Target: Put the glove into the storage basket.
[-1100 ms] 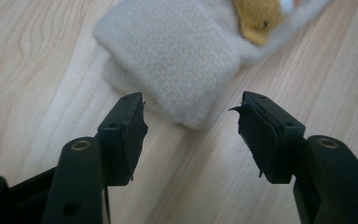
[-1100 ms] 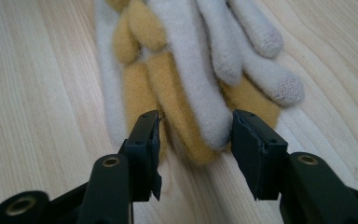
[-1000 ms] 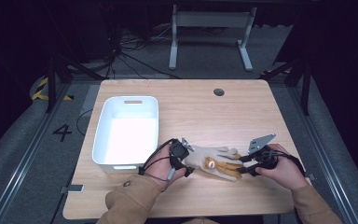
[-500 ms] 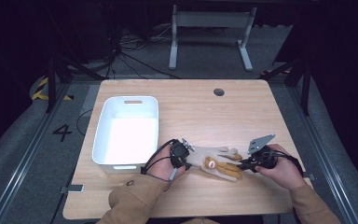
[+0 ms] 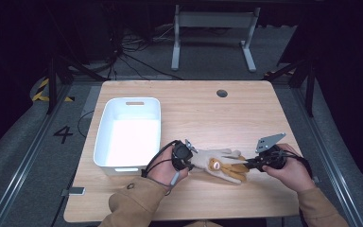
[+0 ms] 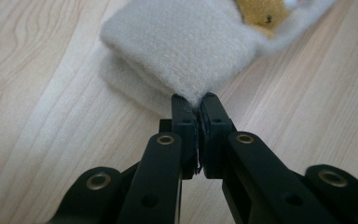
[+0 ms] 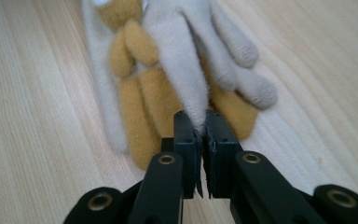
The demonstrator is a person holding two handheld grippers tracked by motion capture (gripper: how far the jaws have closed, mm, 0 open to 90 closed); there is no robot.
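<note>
**Glove pinched at both ends**

A white bin (image 5: 128, 137) sits at nine o'clock on the tabletop (image 5: 203, 113). The left gripper (image 5: 187, 156) has just closed its jaws tight on the cuff of the cream glove (image 5: 220, 163), which lies flat at six o'clock. The right gripper (image 5: 251, 164) has likewise just closed on a fingertip, likely so the two can lift it stretched. Its tan patch is hard to make out.

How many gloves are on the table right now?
2, stacked: a cream glove on top, pinched by the left claw and right claw, and a tan glove under it.
</note>
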